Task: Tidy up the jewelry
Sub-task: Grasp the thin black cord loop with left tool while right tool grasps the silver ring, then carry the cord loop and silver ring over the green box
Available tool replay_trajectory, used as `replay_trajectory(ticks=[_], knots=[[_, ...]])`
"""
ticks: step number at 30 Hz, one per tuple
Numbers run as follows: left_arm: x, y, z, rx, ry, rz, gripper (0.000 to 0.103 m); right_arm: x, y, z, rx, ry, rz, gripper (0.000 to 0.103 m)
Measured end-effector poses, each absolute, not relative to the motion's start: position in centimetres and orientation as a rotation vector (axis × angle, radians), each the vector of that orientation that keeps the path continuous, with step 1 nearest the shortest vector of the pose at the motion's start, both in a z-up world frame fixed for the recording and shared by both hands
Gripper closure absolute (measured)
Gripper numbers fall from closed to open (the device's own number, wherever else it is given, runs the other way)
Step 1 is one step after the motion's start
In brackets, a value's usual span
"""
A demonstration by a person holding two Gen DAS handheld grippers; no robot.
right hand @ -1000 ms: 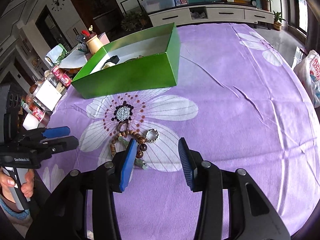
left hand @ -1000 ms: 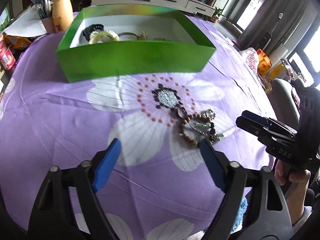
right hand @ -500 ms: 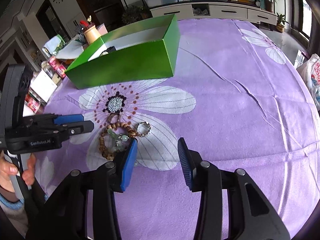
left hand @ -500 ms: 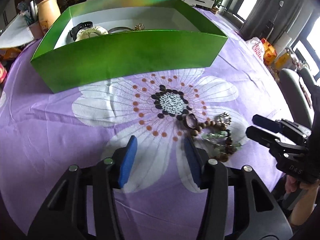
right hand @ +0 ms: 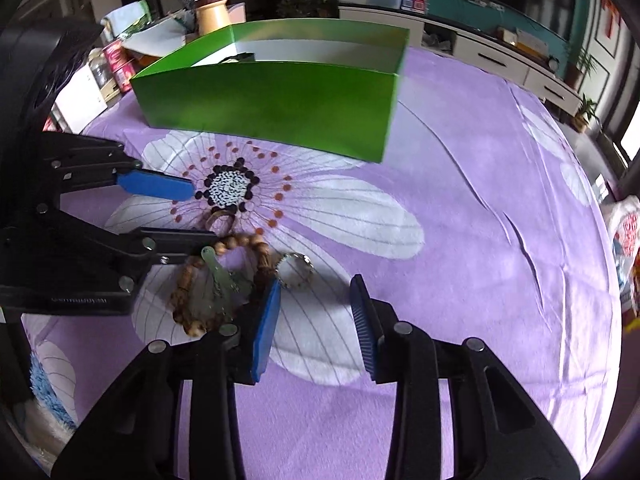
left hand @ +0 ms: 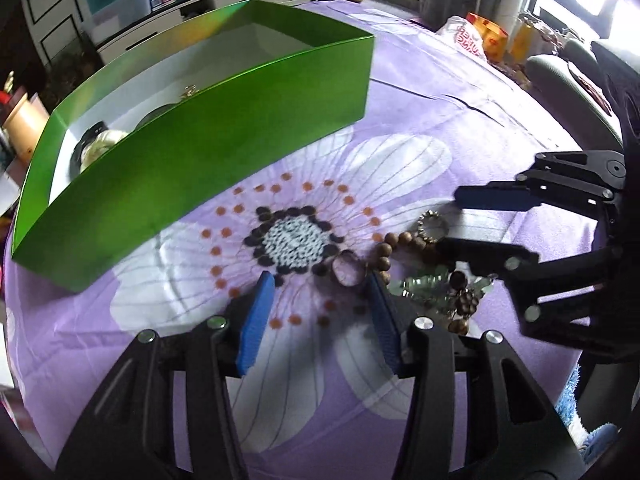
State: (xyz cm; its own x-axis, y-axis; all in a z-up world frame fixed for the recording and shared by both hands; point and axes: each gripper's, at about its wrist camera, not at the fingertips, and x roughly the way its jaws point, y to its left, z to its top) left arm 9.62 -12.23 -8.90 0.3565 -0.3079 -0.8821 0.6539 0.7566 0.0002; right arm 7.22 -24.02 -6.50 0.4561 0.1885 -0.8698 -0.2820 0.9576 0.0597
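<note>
A jewelry pile (left hand: 432, 276) lies on the purple table (left hand: 460, 128), at 5 o'clock from the green box (left hand: 208, 152). The left gripper (left hand: 320, 312) hangs over the pile's 9 o'clock edge, released, gripping nothing. The right gripper (right hand: 316, 312) hovers beside a ring (right hand: 296, 266), its jaws closing on nothing.

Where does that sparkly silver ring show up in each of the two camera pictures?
Left wrist view: the sparkly silver ring lies right of centre, beside the wooden beads.
Right wrist view: it lies at centre, just ahead of the blue pads.
Shared landmark: the green box.
</note>
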Motion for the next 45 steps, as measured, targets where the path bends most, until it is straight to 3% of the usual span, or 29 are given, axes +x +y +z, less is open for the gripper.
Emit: replay_trajectory(ticks=[4,7,12,22,45], knots=[[9.9,-13.1,-8.9,0.385,1.013,-0.658,0.056,8.1,-23.6,-6.6,-0.104,1.044,0.316,0.074],[9.5,-13.6,-8.9,0.381,0.992,-0.674,0.065,8.3,-23.8,-6.6,-0.094,1.032,0.320,0.081],[9.1,-13.4,-9.0,0.356,0.970,-0.687,0.084,8.2,-24.0,-6.7,-0.057,1.019,0.309,0.082],[8.0,-12.3,-8.4,0.283,0.964,-0.667,0.084,7.7,-25.2,-5.2,0.037,0.979,0.268,0.082],[10.8,-2.3,-0.2,-0.029,0.854,-0.480,0.084,8.3,-24.0,0.9,0.054,0.852,0.290,0.082]])
